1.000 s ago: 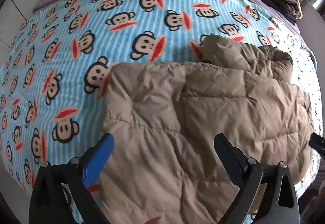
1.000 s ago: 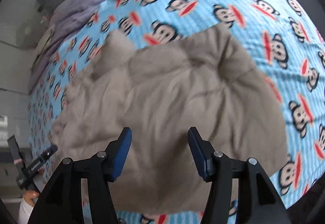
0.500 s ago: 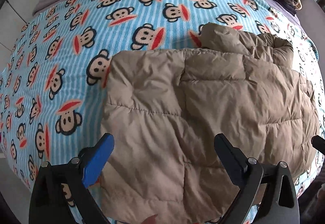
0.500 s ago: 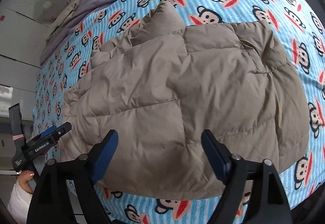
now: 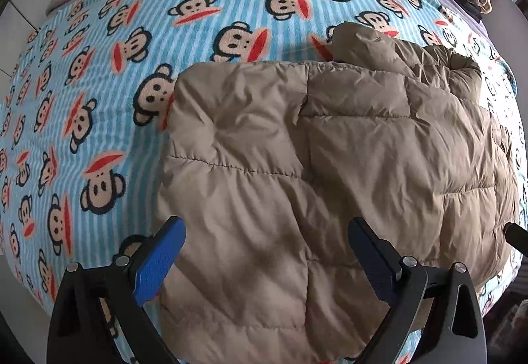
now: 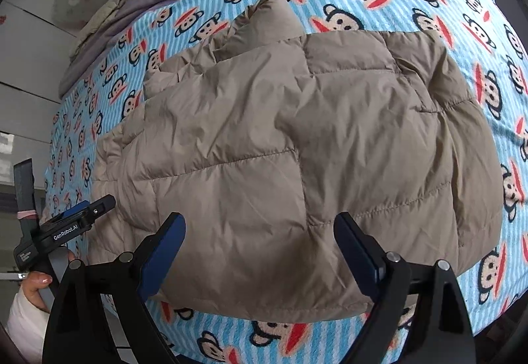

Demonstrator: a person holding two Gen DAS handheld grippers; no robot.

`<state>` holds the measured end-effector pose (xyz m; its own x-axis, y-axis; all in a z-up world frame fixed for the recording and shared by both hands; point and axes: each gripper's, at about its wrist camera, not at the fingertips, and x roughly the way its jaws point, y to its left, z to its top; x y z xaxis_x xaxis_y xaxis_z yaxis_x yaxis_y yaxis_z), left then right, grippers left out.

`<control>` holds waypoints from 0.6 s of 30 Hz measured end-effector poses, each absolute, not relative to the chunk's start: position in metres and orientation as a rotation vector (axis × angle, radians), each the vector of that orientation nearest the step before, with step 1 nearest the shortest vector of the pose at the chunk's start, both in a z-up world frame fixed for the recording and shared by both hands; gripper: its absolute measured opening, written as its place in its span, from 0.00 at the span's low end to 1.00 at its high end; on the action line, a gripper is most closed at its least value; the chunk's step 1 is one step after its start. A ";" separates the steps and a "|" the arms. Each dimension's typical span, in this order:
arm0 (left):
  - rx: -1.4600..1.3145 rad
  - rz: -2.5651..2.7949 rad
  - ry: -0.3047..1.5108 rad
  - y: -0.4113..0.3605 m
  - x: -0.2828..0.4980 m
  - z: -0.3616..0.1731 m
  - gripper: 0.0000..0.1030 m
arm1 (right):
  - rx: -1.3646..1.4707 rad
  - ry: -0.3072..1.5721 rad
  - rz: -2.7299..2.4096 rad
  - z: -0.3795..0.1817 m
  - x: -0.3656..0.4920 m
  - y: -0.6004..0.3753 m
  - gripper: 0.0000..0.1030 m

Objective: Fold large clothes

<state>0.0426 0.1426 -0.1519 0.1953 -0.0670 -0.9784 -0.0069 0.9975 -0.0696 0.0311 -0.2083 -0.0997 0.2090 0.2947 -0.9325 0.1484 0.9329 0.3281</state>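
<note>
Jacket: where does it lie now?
The jacket lies folded on the monkey blanket, below both open grippers, left and right, toward the bed's near edge.

Quilted jacket (image 5: 330,166) of smooth, faintly sheeny cloth; monkey-print blanket (image 5: 99,83) of soft, matt fleece.

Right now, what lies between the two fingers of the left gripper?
In the left wrist view, only the tan quilted jacket shows between the open left gripper fingers, spread on the monkey blanket.

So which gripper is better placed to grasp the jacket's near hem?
Probably right. The right gripper, open, has the tan quilted puffer jacket's hem just below its fingers; the left gripper, also open, is over the jacket's body.
</note>
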 end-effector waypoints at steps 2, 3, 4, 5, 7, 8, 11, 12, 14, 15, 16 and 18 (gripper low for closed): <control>-0.078 -0.067 1.366 0.150 0.043 -0.151 0.96 | 0.407 1.376 0.108 -0.102 0.031 -0.208 0.90; -0.097 -0.086 1.355 0.158 0.043 -0.150 0.96 | 0.412 1.379 0.108 -0.102 0.031 -0.208 0.90; -0.125 -0.103 1.345 0.168 0.045 -0.150 0.96 | 0.415 1.381 0.110 -0.103 0.031 -0.207 0.90; -0.151 -0.116 1.340 0.177 0.046 -0.150 0.96 | 0.414 1.380 0.113 -0.102 0.031 -0.206 0.90; -0.225 -0.141 1.345 0.203 0.050 -0.155 0.96 | 0.410 1.375 0.119 -0.102 0.031 -0.204 0.90; -0.259 -0.157 1.359 0.214 0.052 -0.161 0.96 | 0.409 1.375 0.118 -0.102 0.031 -0.203 0.90; -0.347 -0.221 1.397 0.238 0.055 -0.180 0.96 | 0.424 1.375 0.112 -0.104 0.033 -0.199 0.90; -0.380 -0.254 1.410 0.244 0.056 -0.188 0.96 | 0.428 1.372 0.111 -0.104 0.033 -0.197 0.90; -0.434 -0.319 1.432 0.250 0.055 -0.201 0.96 | 0.432 1.372 0.107 -0.106 0.035 -0.194 0.90; -0.474 -0.369 1.449 0.251 0.055 -0.208 0.96 | 0.431 1.371 0.105 -0.107 0.036 -0.192 0.89; -0.526 -0.431 1.466 0.251 0.056 -0.215 0.96 | 0.430 1.370 0.102 -0.108 0.038 -0.190 0.88; -0.587 -0.523 1.485 0.246 0.056 -0.225 0.96 | 0.423 1.365 0.095 -0.108 0.040 -0.187 0.63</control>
